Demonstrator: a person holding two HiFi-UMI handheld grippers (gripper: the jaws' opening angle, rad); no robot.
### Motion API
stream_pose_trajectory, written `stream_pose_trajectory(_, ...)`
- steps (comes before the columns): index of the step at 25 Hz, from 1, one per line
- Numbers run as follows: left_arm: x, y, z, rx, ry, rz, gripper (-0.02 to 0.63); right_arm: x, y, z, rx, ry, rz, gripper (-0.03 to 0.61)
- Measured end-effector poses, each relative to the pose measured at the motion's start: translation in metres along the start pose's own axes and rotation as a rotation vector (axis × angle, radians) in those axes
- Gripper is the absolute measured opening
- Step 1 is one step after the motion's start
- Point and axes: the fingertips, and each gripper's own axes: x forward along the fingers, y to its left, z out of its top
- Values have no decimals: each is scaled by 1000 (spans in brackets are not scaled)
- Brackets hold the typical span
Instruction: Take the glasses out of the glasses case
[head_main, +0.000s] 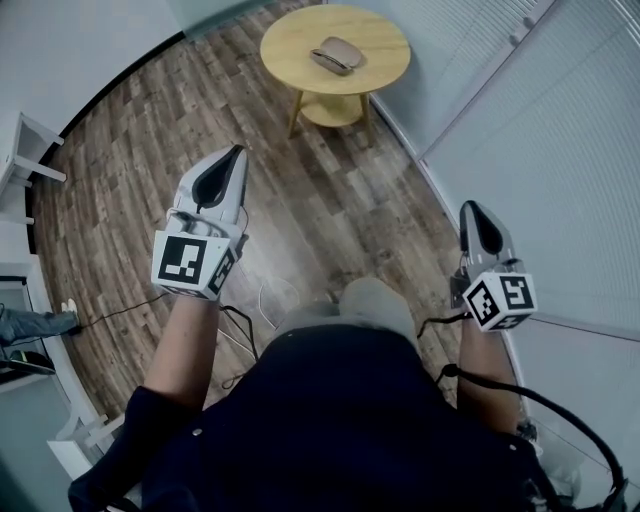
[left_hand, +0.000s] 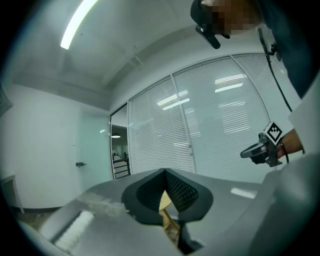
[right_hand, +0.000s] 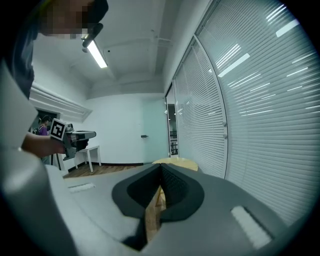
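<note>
A closed, greyish-pink glasses case (head_main: 338, 55) lies on a round wooden table (head_main: 290, 50) at the far end of the room. Both grippers are held in the air well short of it, pointing toward the table. My left gripper (head_main: 237, 152) is shut with nothing between its pads (left_hand: 176, 187). My right gripper (head_main: 470, 207) is also shut and empty, its pads (right_hand: 172, 186) meeting at the tip. The table's edge (right_hand: 181, 161) peeks over the right gripper's jaws. Each gripper view shows the other gripper: the right one (left_hand: 248, 152) and the left one (right_hand: 89, 134). No glasses are visible.
A glass wall with blinds (head_main: 560, 150) runs along the right. A white side table (head_main: 22, 150) stands at the left wall. Cables (head_main: 240, 325) trail over the wooden floor near my feet. Another person's leg (head_main: 35, 324) shows at the left edge.
</note>
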Motion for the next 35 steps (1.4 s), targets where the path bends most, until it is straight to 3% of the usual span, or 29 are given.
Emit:
stream_pose_trajectory(7,-7,1,10,81,2,19,3,11,15,14,-22,-12,62,8)
stream_pose_trajectory(15,-13,25,11,71,-4,69,3,46,24,27,-43,-44,121,8)
stream_pose_trajectory(25,-35,22,26,32,42,138,3,54,41,29,-38,24,221,8)
stream_pose_trajectory(35,-38,16,21,16,65,141,3,54,49,20,-17,54,242,8)
